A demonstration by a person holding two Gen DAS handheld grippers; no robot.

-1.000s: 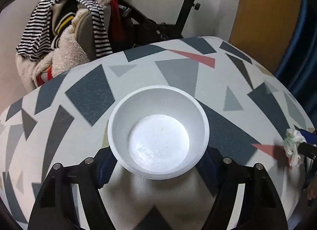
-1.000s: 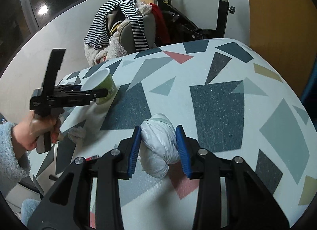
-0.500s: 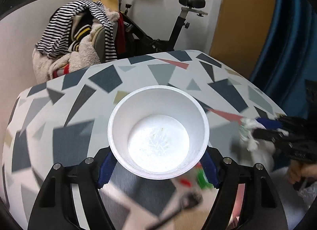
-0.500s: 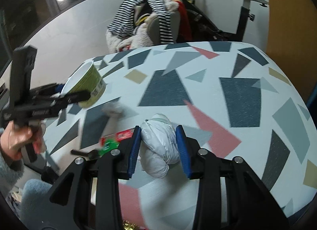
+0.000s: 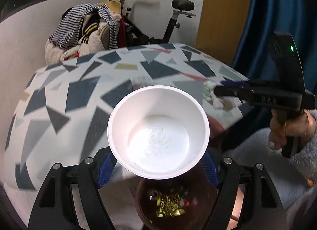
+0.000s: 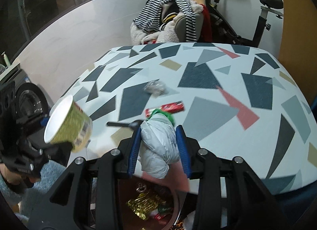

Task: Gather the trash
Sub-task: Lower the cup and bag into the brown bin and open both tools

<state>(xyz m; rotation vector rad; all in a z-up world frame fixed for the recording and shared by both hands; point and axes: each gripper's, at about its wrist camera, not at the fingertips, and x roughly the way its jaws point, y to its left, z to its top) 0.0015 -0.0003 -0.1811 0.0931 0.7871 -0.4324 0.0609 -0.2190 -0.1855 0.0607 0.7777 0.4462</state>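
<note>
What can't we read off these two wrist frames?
- Bin: both views, mostly hidden behind the tongs; contents blurred.
- Cup label: left wrist shows only the inside; right wrist view blurred.
- Black item on the table: right wrist, partly behind the white wad.
- Crumpled clear scrap: motion-blurred, material unclear.

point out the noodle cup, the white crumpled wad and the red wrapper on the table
noodle cup (image 6: 76, 126): right wrist view, green outer wall.
white crumpled wad (image 6: 158, 146): right wrist view, its middle, between the blue pads.
red wrapper (image 6: 170, 107): right wrist view, centre of its flat face.
</note>
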